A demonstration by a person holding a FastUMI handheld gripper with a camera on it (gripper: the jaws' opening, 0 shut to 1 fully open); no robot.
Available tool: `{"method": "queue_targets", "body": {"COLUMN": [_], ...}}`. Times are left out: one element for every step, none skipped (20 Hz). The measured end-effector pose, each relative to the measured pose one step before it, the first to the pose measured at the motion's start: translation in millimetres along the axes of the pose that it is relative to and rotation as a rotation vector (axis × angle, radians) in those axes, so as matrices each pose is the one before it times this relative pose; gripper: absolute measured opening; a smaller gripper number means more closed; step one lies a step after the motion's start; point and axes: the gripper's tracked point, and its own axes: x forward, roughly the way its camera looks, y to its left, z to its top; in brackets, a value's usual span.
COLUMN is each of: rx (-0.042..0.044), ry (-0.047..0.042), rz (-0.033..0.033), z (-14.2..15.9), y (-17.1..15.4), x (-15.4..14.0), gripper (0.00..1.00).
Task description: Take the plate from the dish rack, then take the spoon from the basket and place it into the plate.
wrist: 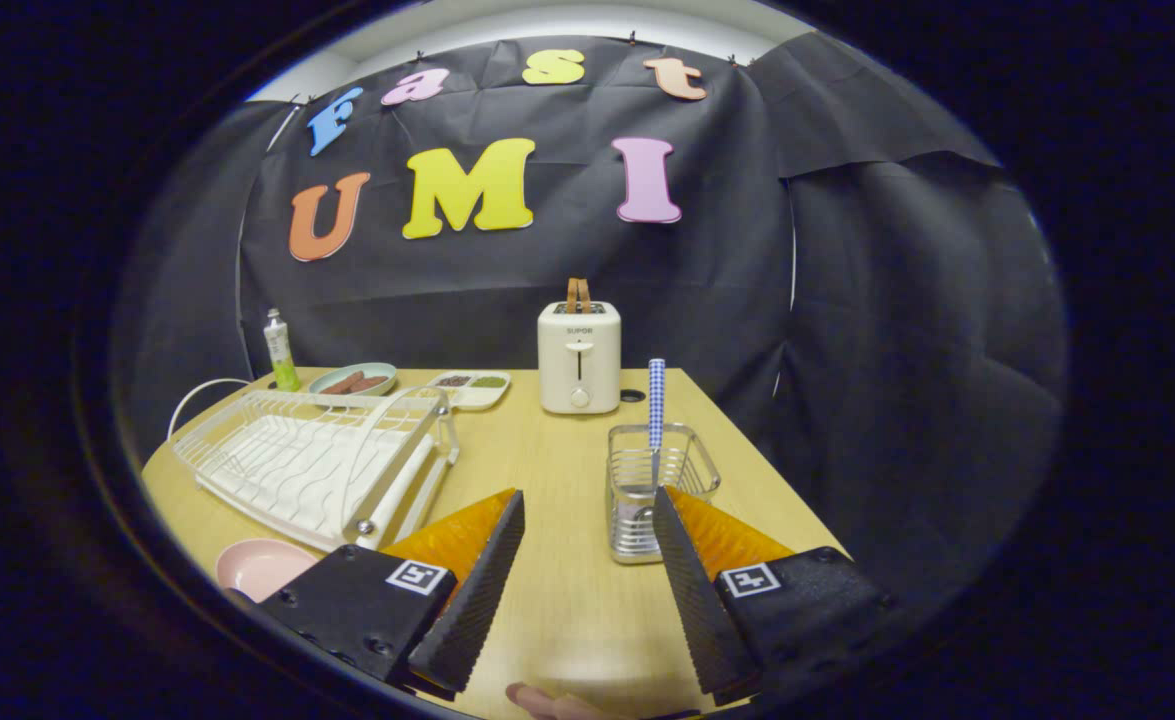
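Observation:
A pink plate [262,567] lies flat on the wooden table [557,470], just in front of the white dish rack [312,460] and left of my left finger. The rack holds nothing. A wire basket [652,490] stands just ahead of my right finger [692,570], and a spoon with a blue checked handle [656,405] stands upright in it. My gripper [587,495] is open above the table with nothing between its fingers; the basket sits slightly right of the gap.
A white toaster [579,357] with bread in it stands at the table's far edge. Behind the rack are a green bottle [280,350], a plate of sausages [352,380] and a divided tray [472,387]. A fingertip [547,703] shows below the fingers.

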Motion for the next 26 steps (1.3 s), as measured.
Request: {"method": "queue_targets", "body": {"rx": [0.00032, 0.0007, 0.00516, -0.00223, -0.00792, -0.00578, -0.00757, -0.00428, 0.00196, 0.01911, 0.02907, 0.02944, 0.03448, 0.03491, 0.02235, 0.00487, -0.01126, -0.01369, -0.00526, -0.00488, -0.00023, 0.0061, 0.00849, 0.00409, -0.00204, -0.00473], "ry": [-0.0143, -0.00474, -0.0019, -0.00027, -0.00931, -0.01139, -0.00368, -0.00313, 0.00295, 0.01295, 0.01345, 0.01716, 0.01729, 0.01389, 0.01582, 0.01147, 0.02491, 0.01162, 0.00133, 0.00198, -0.00902, -0.01505, -0.01415, -0.01825, -0.01701, -0.01979], "rz": [0.00964, 0.03644, 0.0341, -0.02263, -0.0114, -0.0211, -0.02234, -0.00249, 0.00247, 0.00889, 0.01505, -0.00013, -0.00378, 0.01578, -0.00059, 0.00757, 0.01583, 0.00419, 0.00776, -0.00859, -0.01568, -0.00565, 0.00652, -0.00764, -0.01099, -0.00007], "z": [10.54, 6.93, 5.28, 5.54, 3.67, 5.45, 1.73, 2.71, 1.12, 1.06, -0.21, 0.78, 0.37, 0.35, -1.36, -0.32, -4.94, -4.63, -1.18, 1.14, 4.53, 7.48, 2.48, 4.71, 2.86, 5.7], "y": [-3.98, 0.44, 1.61, -8.53, -7.41, -7.34, -5.05, -2.01, -1.32, -1.01, 1.17, -1.01, -2.74, 2.26, -1.03, -0.73, 1.25, -1.98, 0.71, -2.89, -3.94, -2.7, 1.98, -0.85, -2.9, 0.88], "x": [8.16, 6.64, 7.16, 11.88, 8.69, 10.3, 9.55, 9.16, 7.94, 8.85, 8.96, 8.77, 9.21, 6.12, 4.45, 3.54, 2.17, 4.5, -3.06, -0.12, -5.75, -5.56, -7.38, -5.07, -3.02, -5.33], "gripper": [0.85, 0.84, 0.84, 0.82, 0.83, 0.84, 0.83, 0.84, 0.83, 0.82, 0.81, 0.8, 0.79, 0.76, 0.72, 0.65, 0.57, 0.38, 0.19, 0.18, 0.17, 0.16, 0.15, 0.15, 0.15, 0.15]}}
